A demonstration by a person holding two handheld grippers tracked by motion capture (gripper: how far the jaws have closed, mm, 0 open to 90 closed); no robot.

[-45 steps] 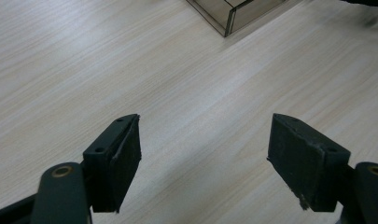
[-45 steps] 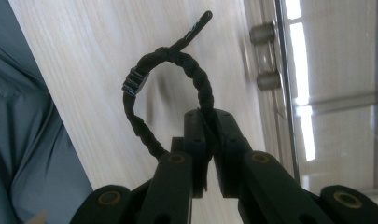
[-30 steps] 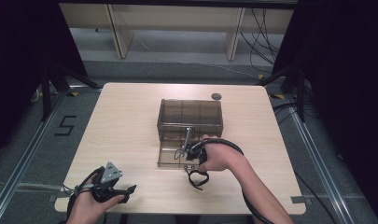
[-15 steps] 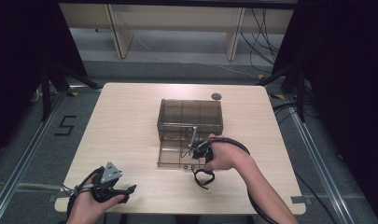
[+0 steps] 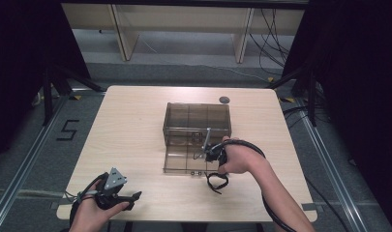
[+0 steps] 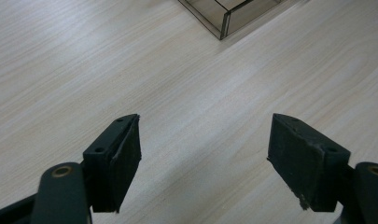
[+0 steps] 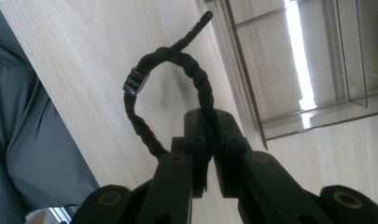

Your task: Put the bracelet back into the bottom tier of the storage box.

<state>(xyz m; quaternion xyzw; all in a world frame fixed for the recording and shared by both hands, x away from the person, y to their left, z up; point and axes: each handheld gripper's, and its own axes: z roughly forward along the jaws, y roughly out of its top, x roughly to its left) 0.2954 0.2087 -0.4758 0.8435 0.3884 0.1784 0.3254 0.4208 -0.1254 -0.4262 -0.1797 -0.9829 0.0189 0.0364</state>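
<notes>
A black braided bracelet (image 7: 149,88) with a small metal clasp (image 7: 136,82) hangs as a loop from my right gripper (image 7: 210,119), whose jaws are shut on the cord. In the high view the bracelet (image 5: 216,182) dangles just in front of the smoky transparent box (image 5: 197,125), below the hand holding the right gripper (image 5: 214,155). The box's lid (image 5: 184,162) lies folded open toward the person. My left gripper (image 5: 130,199) rests near the table's front left edge, pointing right. Its jaws stand wide open over bare wood (image 6: 203,149), with nothing between them.
The box (image 6: 228,11) has divided compartments, with small items in the ones by the right hand. A small dark round object (image 5: 224,100) lies near the table's far edge. Shelving (image 5: 179,24) stands beyond the table, and cables (image 5: 276,38) run across the floor at right.
The right hand has shifted slightly right and toward the person, and the bracelet now hangs lower in front of the box. The left gripper has stayed put.
</notes>
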